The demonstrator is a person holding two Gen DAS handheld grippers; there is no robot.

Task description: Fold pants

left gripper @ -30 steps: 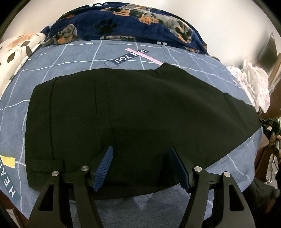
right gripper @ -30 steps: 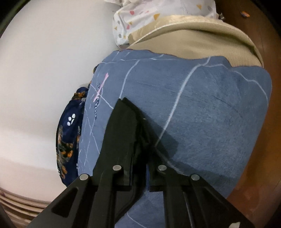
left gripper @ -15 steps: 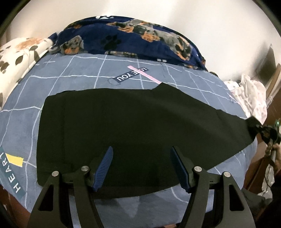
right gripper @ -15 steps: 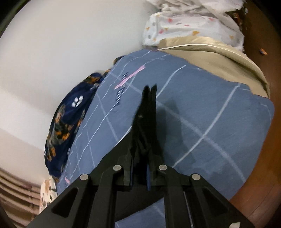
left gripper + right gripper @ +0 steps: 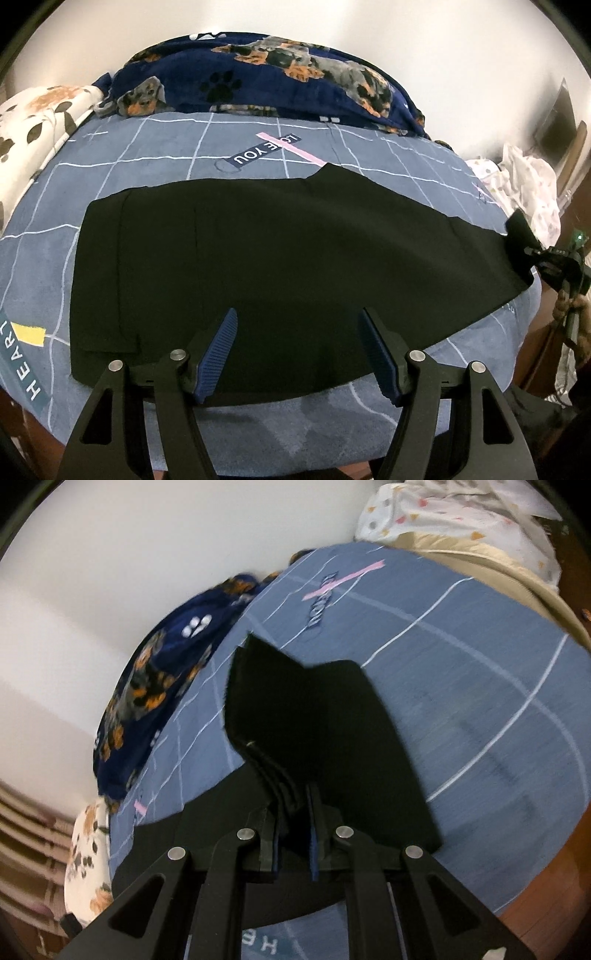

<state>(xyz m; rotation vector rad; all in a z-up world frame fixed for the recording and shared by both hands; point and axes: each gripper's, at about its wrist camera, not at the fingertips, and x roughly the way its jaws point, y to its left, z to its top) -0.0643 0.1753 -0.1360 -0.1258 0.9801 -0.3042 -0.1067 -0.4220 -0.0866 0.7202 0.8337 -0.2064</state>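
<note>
Black pants [image 5: 280, 258] lie flat across the blue grid-patterned bed cover [image 5: 155, 155], waist at the left in the left wrist view. My left gripper [image 5: 297, 314] hangs open above their near edge, blue pads [image 5: 218, 343] apart with nothing between them. At the far right of that view my right gripper [image 5: 533, 254] holds the leg end lifted off the bed. In the right wrist view the right gripper [image 5: 295, 823] is shut on the layered leg hems, and black cloth [image 5: 295, 709] stands up past the fingers.
A navy dog-print blanket [image 5: 280, 81] lies along the far side by the white wall. A white floral pillow [image 5: 33, 122] sits at the left. White patterned bedding [image 5: 528, 184] and beige cloth [image 5: 480, 557] lie beyond the leg end. Wooden floor [image 5: 546, 897] borders the bed.
The right gripper has rolled and swung across the bed, lifting the leg end off the cover. The left gripper has risen slightly, still open.
</note>
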